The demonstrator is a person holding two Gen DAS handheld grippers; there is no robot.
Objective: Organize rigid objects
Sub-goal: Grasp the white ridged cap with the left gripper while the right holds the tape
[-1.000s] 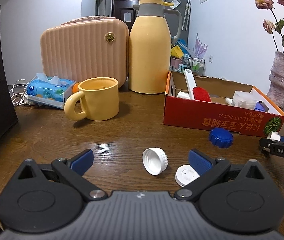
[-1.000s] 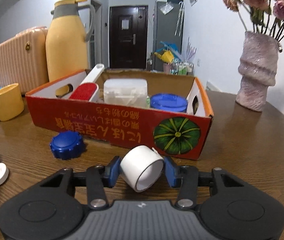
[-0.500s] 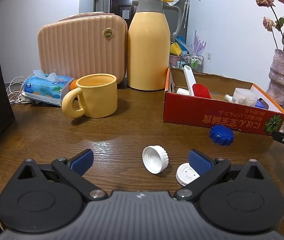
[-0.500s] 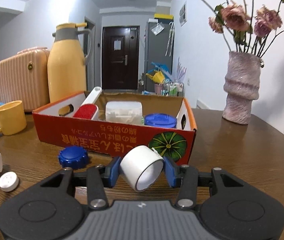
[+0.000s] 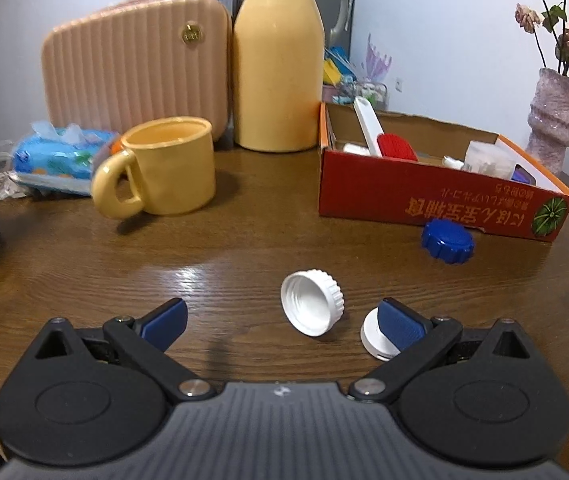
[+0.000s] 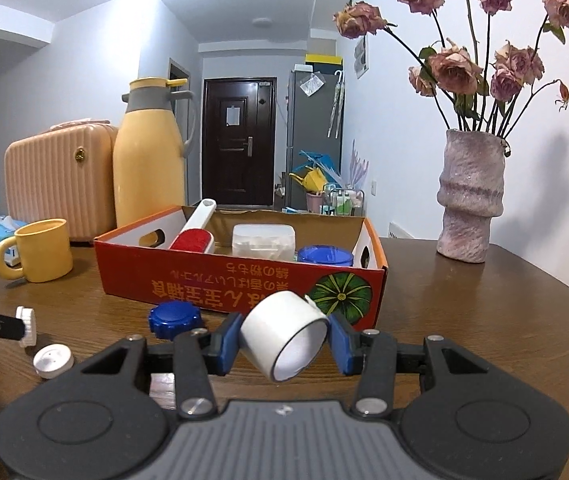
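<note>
In the right wrist view my right gripper [image 6: 284, 340] is shut on a white tape roll [image 6: 280, 330], held above the table just before the red cardboard box [image 6: 244, 280]. In the left wrist view my left gripper [image 5: 280, 320] stands open low over the table. A white ribbed cap [image 5: 311, 308] lies tilted on its side between its fingers, touching neither. A flat white cap [image 5: 370, 340] is partly hidden behind the right fingertip. A blue cap [image 5: 447, 240] lies by the box's front wall [image 5: 424, 204].
The box holds a red lint brush [image 6: 193, 240], a clear container [image 6: 263, 240] and a blue lid [image 6: 325, 256]. A yellow mug [image 5: 164, 166], a thermos [image 5: 278, 68], a pink case [image 5: 136, 64] and a tissue pack [image 5: 60, 156] stand behind. A vase [image 6: 470, 200] stands far right.
My right gripper has risen and tipped up with the roll still gripped. My left gripper has sunk and closed in on the white caps; its right finger now covers part of the flat cap.
</note>
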